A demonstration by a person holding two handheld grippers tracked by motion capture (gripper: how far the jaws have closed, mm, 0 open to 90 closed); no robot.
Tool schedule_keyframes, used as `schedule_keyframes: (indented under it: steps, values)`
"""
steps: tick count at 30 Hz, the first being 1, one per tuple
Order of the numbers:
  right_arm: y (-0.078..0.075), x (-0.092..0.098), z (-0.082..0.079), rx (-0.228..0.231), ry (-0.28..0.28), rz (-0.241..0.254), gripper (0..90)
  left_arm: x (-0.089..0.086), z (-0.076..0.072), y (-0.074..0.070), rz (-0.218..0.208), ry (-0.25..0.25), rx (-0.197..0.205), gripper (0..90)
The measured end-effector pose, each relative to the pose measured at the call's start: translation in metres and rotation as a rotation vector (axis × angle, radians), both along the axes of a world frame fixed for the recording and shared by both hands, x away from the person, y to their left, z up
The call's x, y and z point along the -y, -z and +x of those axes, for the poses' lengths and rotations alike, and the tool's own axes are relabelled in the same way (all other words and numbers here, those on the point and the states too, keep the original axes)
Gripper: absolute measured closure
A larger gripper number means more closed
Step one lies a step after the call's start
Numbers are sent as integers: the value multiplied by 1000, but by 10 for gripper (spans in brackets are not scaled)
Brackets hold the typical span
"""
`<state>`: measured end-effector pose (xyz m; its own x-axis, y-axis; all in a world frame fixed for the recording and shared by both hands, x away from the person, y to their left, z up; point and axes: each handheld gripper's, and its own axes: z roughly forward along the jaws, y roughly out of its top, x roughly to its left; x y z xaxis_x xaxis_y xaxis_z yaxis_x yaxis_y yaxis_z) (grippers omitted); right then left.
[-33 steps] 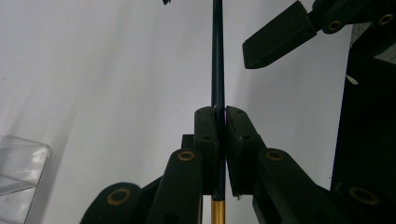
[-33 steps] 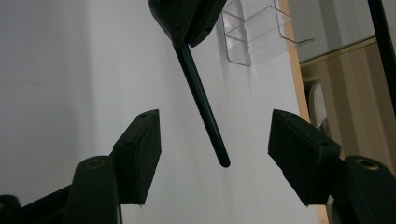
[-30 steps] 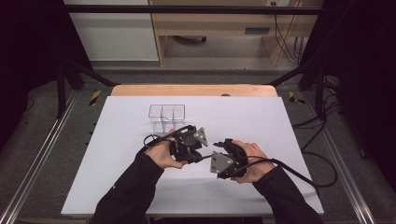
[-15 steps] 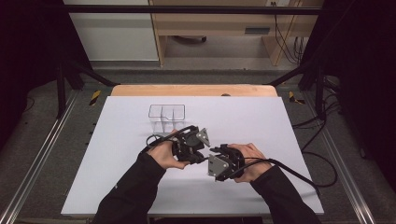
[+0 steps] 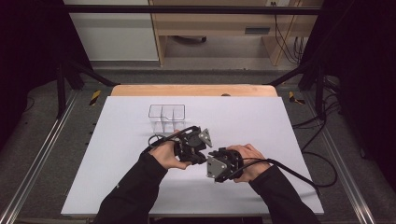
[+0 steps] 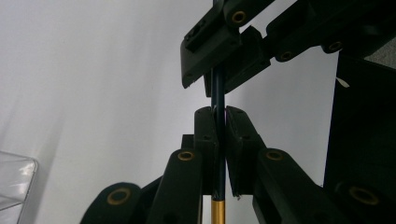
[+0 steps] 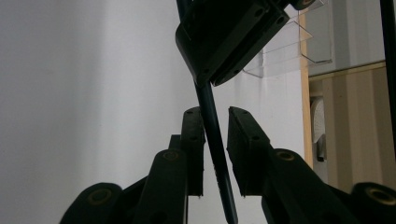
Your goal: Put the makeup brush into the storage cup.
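Note:
A thin dark rod [image 6: 218, 93] with a gold band [image 6: 217, 212] runs between both grippers over the white table. My left gripper [image 6: 220, 114] is shut on the rod, its pads pressed on both sides. My right gripper [image 7: 215, 116] has just been closing with the rod [image 7: 212, 126] between its jaws. One pad touches the rod and a gap remains at the other. In the high view the left gripper [image 5: 198, 148] and the right gripper [image 5: 215, 161] meet tip to tip at the table's middle.
A clear plastic divided box [image 5: 166, 113] stands on the white sheet [image 5: 116, 177] behind the hands, and its corner [image 6: 14, 182] sits at the left gripper view's lower left. Cables trail from both grippers. A wooden edge [image 5: 194, 90] borders the far side.

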<state>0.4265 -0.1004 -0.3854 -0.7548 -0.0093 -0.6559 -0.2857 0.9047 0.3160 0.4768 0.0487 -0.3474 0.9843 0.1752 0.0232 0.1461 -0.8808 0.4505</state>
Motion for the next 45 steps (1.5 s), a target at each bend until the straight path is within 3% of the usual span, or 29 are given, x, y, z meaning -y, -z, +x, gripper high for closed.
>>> schedule_keyframes:
  steps: [16,21,27,40,45]
  values:
    - [3,-1,-1,-25,-20,-30,848,-2,-1,-1,-19,6,13,811]
    - [2,0,0,-43,-16,-32,848,-7,0,-2,-27,-10,46,641]
    - [2,2,2,-60,10,-9,848,-21,1,-3,-36,-43,88,509]
    - [3,11,12,-83,74,-6,848,-64,1,-2,-144,-149,153,221]
    - [6,19,15,-107,119,17,848,-79,1,3,-190,-196,164,168]
